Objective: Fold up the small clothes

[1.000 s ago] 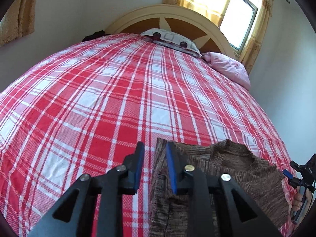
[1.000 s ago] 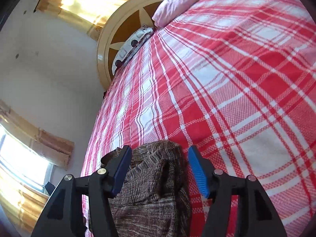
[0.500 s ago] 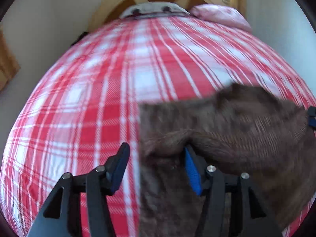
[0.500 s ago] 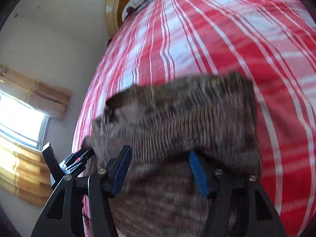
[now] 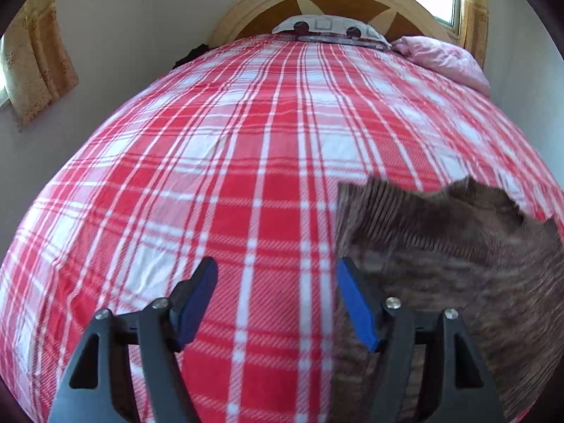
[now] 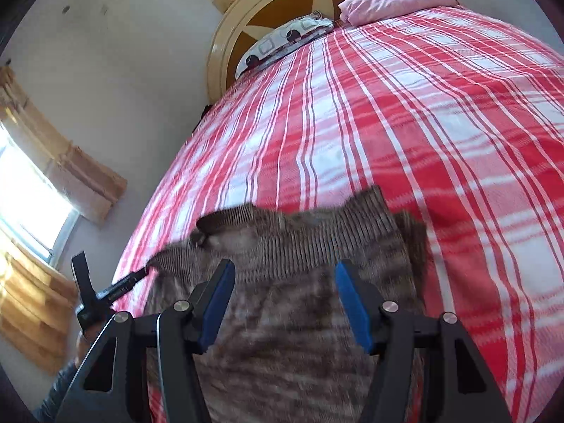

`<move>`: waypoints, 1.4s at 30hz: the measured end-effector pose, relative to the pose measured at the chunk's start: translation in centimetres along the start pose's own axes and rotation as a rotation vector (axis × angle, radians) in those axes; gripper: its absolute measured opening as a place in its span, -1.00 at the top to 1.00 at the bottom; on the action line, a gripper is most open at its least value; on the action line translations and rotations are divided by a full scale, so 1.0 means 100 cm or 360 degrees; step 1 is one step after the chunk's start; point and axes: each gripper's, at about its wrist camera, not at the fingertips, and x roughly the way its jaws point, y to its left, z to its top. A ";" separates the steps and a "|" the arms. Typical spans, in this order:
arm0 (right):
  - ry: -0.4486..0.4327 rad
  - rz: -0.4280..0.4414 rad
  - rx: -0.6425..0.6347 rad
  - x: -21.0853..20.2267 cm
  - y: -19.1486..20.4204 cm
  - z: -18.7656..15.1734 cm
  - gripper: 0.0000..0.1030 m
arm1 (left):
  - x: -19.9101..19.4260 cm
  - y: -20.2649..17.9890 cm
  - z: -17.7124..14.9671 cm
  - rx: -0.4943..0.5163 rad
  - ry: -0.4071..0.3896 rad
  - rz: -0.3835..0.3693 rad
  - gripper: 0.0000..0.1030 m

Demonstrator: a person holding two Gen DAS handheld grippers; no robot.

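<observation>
- Sweater (image 6: 299, 303) is lying flat on the bed (image 5: 246, 176) near its foot end, ribbed hem doubled over: a fold appears laid.
- Left tool (image 5: 276, 303) has just been opening; its jaws are standing wide over bare sheet beside the sweater's edge, holding nothing.
- Right tool (image 6: 284, 303) is tilting down above the sweater, jaws parted, gripping nothing.

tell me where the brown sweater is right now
The brown sweater lies on the red plaid bedspread at the near end of the bed, under the right gripper and right of the left gripper.
</observation>
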 end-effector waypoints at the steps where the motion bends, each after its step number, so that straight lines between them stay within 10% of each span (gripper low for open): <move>1: 0.0005 0.0004 -0.0028 -0.006 0.000 -0.010 -0.18 | 0.000 0.002 0.001 0.0017 -0.0015 0.0036 -0.46; 6: 0.0018 -0.0001 -0.0094 -0.024 0.011 -0.045 -0.18 | -0.003 0.022 0.029 -0.0114 -0.0131 0.0212 -0.47; 15: 0.0126 -0.0046 -0.0267 -0.030 0.038 -0.083 -0.18 | -0.015 -0.016 -0.020 0.0013 0.0059 -0.0083 -0.60; 42: 0.0263 -0.0397 -0.0452 -0.028 0.050 -0.131 -0.19 | -0.037 0.013 -0.088 0.0004 0.0126 -0.0159 -1.00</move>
